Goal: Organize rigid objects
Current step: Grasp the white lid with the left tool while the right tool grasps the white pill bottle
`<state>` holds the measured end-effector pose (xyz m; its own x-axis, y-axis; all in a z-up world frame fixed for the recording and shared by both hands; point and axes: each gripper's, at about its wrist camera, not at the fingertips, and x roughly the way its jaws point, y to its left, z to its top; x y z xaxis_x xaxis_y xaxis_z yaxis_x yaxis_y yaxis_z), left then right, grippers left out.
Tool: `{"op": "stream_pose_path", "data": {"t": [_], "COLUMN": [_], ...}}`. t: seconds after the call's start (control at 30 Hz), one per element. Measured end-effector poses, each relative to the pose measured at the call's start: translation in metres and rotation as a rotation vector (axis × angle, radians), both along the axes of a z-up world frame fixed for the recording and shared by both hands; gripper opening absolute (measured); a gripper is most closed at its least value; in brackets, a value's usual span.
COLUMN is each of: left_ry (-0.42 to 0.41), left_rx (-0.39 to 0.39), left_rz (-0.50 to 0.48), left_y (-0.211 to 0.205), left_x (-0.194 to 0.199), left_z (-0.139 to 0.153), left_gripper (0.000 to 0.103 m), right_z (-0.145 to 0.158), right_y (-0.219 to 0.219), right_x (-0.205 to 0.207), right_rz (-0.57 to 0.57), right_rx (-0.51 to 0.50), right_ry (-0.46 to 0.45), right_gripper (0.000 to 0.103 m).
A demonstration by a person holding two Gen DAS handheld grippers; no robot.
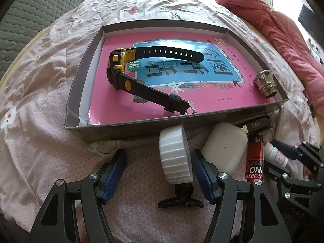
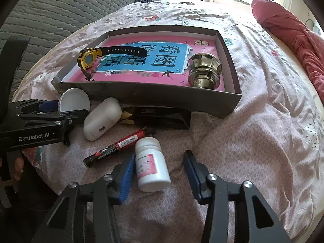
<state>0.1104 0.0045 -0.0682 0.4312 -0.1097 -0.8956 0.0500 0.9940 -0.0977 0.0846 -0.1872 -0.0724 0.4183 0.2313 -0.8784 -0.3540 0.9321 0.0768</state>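
Observation:
On the bed, a white ribbed cap (image 1: 175, 156) stands on edge between the fingers of my left gripper (image 1: 158, 174). It sits close to the right pad and well apart from the left one, so this gripper is open. My right gripper (image 2: 160, 176) straddles a white pill bottle (image 2: 150, 164) with a pink label. The left pad is at the bottle's side and a clear gap remains at the right pad. A grey cardboard tray (image 1: 182, 121) holds a pink book, a yellow-and-black watch (image 1: 119, 68) and a brass knob (image 1: 265, 83).
In front of the tray lie a white earbud case (image 2: 101, 119), a red marker (image 2: 117, 147) and a black box (image 2: 162, 117). A black clip (image 1: 181, 198) lies under the cap. A red quilt (image 2: 293, 30) is bunched at the right, and a grey quilted cover (image 2: 50, 10) lies at the left.

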Motion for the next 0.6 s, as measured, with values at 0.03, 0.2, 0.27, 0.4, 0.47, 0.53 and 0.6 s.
{"op": "stream_pose_path", "data": {"t": [0.03,0.2,0.27,0.4,0.47,0.53,0.6], "left_ry": [-0.001,-0.006,-0.004,-0.004,0.003,0.008,0.011], "left_rx": [-0.011,-0.047,-0.057,-0.079,-0.093,-0.113,-0.128], "left_rz": [0.004,0.015,0.012,0.006,0.006,0.013,0.015], "left_y": [0.001,0.007,0.007,0.008,0.011,0.014,0.017], "left_x": [0.000,0.001,0.001,0.000,0.000,0.001,0.000], "left_z": [0.000,0.000,-0.001,0.000,-0.001,-0.001,0.001], "left_gripper": [0.068,0.053,0.053,0.053,0.053,0.053,0.053], "right_z": [0.000,0.001,0.001,0.001,0.001,0.000,0.001], "right_y": [0.001,0.002,0.001,0.001,0.000,0.000,0.000], "right_x": [0.000,-0.002,-0.004,-0.004,-0.006,-0.005,-0.005], "right_rz": [0.001,0.004,0.003,-0.010,-0.014,-0.021,-0.026], "right_rx": [-0.004,-0.008,-0.008,0.001,0.000,-0.006,-0.001], "right_ry": [-0.002,-0.013,-0.014,-0.016,-0.021,-0.026,-0.029], "right_gripper": [0.041,0.030,0.029,0.028,0.027,0.027,0.027]}}
